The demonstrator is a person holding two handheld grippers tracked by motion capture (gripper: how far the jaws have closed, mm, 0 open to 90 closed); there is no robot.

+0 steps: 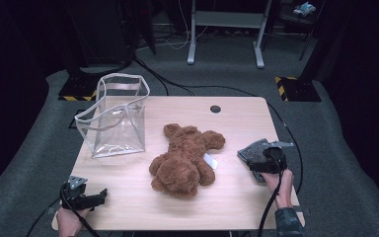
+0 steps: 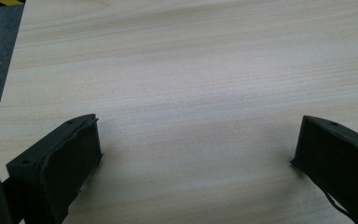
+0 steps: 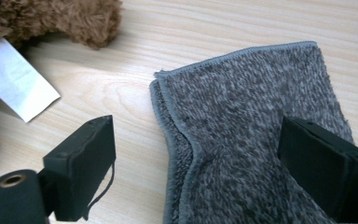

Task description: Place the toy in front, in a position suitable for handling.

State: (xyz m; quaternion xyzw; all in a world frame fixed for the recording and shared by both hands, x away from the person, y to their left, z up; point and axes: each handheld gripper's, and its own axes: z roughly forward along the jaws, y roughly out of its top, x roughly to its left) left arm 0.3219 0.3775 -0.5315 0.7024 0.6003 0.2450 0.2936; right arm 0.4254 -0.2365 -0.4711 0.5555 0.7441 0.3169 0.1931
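Note:
A brown teddy bear [image 1: 185, 160] lies in the middle of the wooden table [image 1: 237, 123], with a white tag [image 1: 210, 161] at its right side. To its right is a folded grey cloth [image 1: 253, 150]. My right gripper [image 1: 262, 158] hovers over that cloth with its jaws open. In the right gripper view the cloth's [image 3: 251, 107] folded edge lies between the jaws of the right gripper [image 3: 196, 154]; the bear [image 3: 65, 18] and tag [image 3: 14, 77] sit at the upper left. My left gripper [image 1: 98, 196] rests at the front left, open over bare wood [image 2: 191, 70].
A clear plastic bag [image 1: 116, 116] stands upright at the table's back left. A round cable hole [image 1: 215, 108] sits near the far edge. Cables trail from both grippers to the carpet. A grey desk frame [image 1: 225, 29] stands beyond the table.

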